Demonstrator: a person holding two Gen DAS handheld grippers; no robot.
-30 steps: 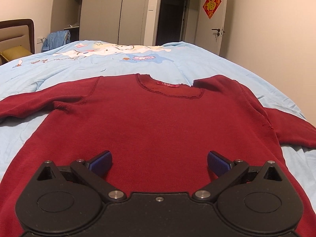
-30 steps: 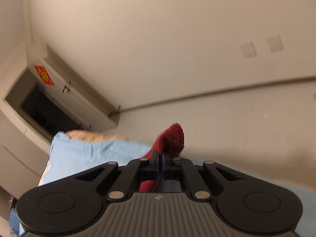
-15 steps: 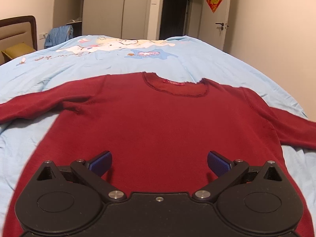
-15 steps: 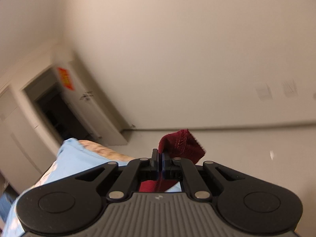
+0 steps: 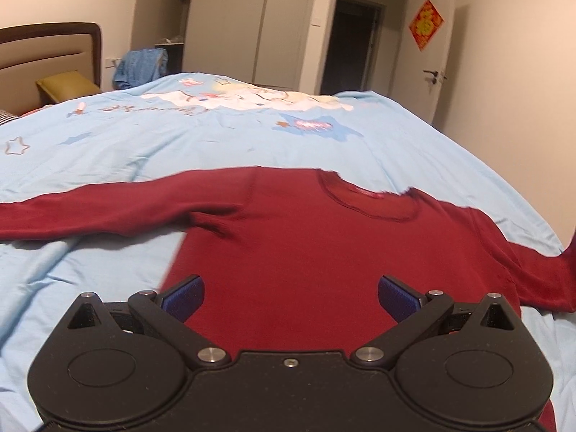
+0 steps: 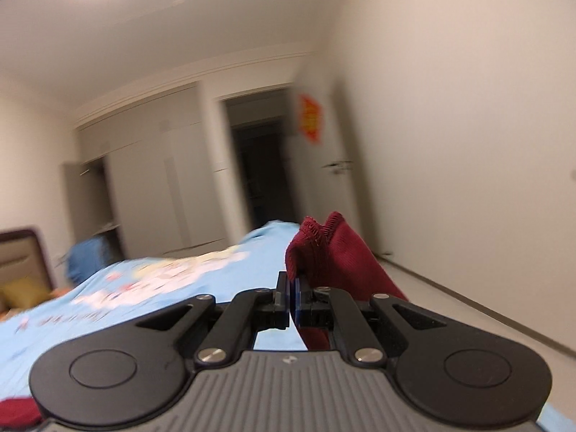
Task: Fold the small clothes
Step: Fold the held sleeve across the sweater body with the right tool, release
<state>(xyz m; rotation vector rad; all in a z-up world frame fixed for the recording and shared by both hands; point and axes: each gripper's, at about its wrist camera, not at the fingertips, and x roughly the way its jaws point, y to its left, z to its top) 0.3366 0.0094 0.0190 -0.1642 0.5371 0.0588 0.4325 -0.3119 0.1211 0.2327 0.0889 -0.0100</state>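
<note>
On the blue bedspread (image 5: 252,151) the red sweater (image 5: 324,244) lies face up and mostly flat, collar (image 5: 370,201) pointing away from us toward the wardrobe. One sleeve (image 5: 90,212) stretches out flat beside the body; the other sleeve (image 5: 554,270) rises off the bed at the sweater's far edge. Our right gripper (image 6: 289,298) is clamped on that sleeve's cuff (image 6: 324,248), held up above the sweater, though the blur in this view makes the exact bite hard to judge. Our left gripper (image 5: 289,297) hovers over the sweater's lower body with its jaws spread wide, holding nothing. We judge the knit soft, light and limp, so it will drape and bunch rather than hold a crease. Cuffs, hem corners and shoulder seams look like the best places to take hold, since the doubled fabric there gives our pads something firm.
</note>
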